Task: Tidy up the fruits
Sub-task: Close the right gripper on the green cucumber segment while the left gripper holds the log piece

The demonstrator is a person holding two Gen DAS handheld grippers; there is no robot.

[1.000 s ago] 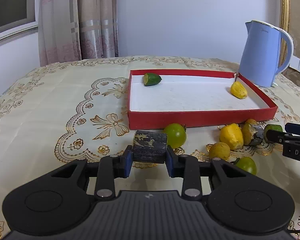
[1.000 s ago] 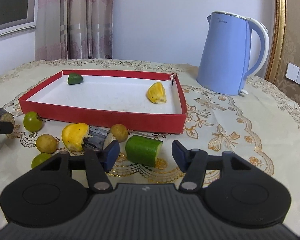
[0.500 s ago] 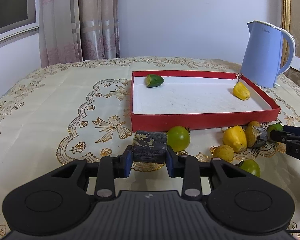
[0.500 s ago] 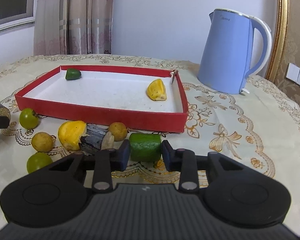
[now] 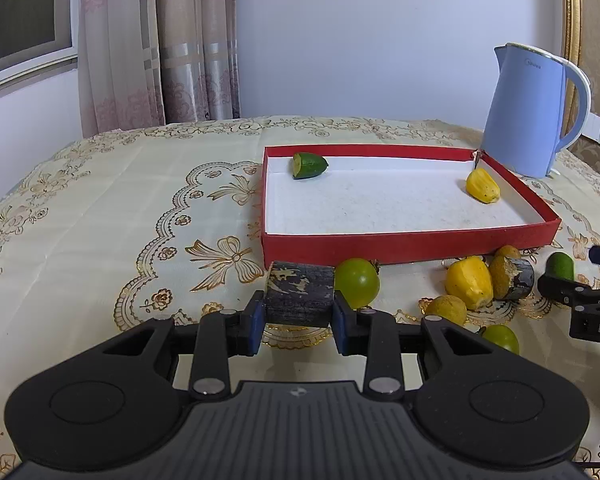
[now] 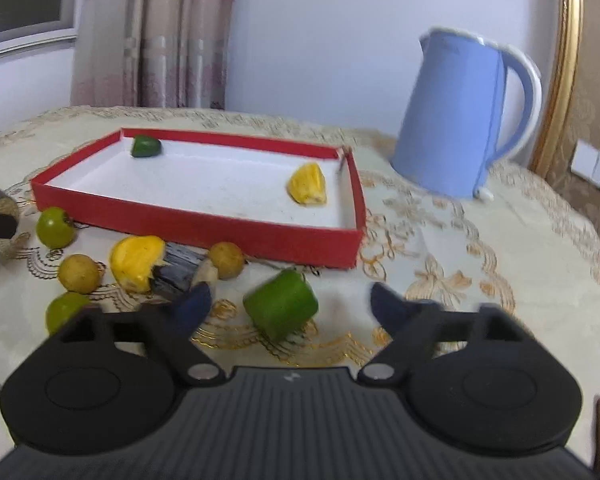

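Left tongs (image 5: 299, 322) grip a dark chunk (image 5: 300, 293); right tongs (image 6: 290, 304) are opening around a green piece (image 6: 282, 305).

Best to re-centre the right tongs on the tilted green piece, close squarely on its flat sides, then lift clear of the wall of the red tray (image 6: 204, 230). The piece lies between the spread pads, touching neither, on the worktop (image 6: 480, 248) just before the tray; beyond, a yellow wedge (image 6: 308, 184) and green end (image 6: 145, 146) lie inside.

Two fruit pieces (image 5: 309, 165) in tray (image 5: 408, 245)
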